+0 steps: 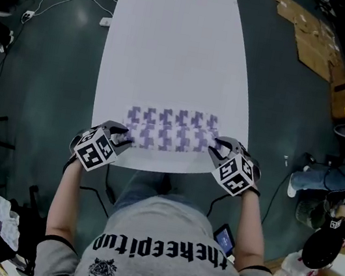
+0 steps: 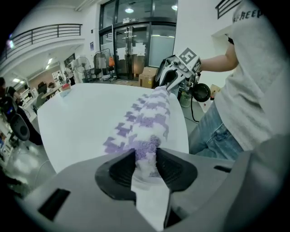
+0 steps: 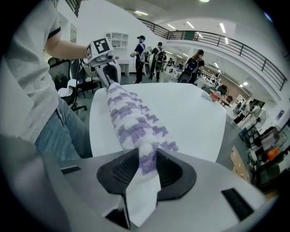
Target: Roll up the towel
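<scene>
Now my left gripper (image 1: 123, 136) at 9 o'clock and right gripper (image 1: 218, 150) at 3 pinch the purple-patterned towel (image 1: 171, 129) taut for a straight roll

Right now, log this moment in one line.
left gripper: shut on towel | right gripper: shut on towel | towel: rest lies on table

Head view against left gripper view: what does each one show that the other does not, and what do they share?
Only the head view: flattened cardboard on the floor, and both of the person's forearms. Only the left gripper view: the left gripper with its jaws pressed on one end of the purple-and-white towel, and glass doors behind. Both: the purple-and-white towel, the white table, and the right gripper holding the other end.
</scene>
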`<state>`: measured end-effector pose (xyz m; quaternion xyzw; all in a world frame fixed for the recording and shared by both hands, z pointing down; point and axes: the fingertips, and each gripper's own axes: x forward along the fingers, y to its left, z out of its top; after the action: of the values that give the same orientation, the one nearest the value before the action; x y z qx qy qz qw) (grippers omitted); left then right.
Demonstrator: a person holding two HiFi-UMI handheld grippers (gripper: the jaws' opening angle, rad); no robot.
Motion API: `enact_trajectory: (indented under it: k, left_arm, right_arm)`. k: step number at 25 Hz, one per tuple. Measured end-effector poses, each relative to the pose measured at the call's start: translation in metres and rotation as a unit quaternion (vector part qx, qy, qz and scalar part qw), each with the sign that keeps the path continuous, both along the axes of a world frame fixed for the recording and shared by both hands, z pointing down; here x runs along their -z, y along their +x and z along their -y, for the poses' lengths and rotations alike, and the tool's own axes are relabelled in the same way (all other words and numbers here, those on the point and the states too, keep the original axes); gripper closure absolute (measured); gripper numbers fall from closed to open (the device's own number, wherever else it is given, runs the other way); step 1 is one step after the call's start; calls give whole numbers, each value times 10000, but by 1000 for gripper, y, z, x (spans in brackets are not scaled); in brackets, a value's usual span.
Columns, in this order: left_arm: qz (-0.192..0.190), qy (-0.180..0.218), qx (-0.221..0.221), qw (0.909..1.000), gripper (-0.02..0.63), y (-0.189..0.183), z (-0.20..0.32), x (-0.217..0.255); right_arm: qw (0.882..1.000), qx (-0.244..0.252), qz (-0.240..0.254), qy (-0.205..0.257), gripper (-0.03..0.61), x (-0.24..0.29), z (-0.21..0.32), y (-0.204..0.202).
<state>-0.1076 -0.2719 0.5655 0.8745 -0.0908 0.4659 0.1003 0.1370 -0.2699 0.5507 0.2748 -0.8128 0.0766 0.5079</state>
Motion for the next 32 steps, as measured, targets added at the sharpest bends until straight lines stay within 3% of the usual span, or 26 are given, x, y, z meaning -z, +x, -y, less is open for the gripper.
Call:
enact_trajectory:
  k: [7,21,32]
  left_arm:
    - [-227,-212,432,9986,489,-3,37,9]
    - [-338,-406,896,9946,488,4,101,5]
    - [-423,-575,1008,9923,488,2,143,-8]
  right_arm:
    - [9994,-228,245,-31,483,2,26,1]
    - [9982,-563,197,109,483,2,86,10]
    - [9963,-844,32,157,484,-10,127,9]
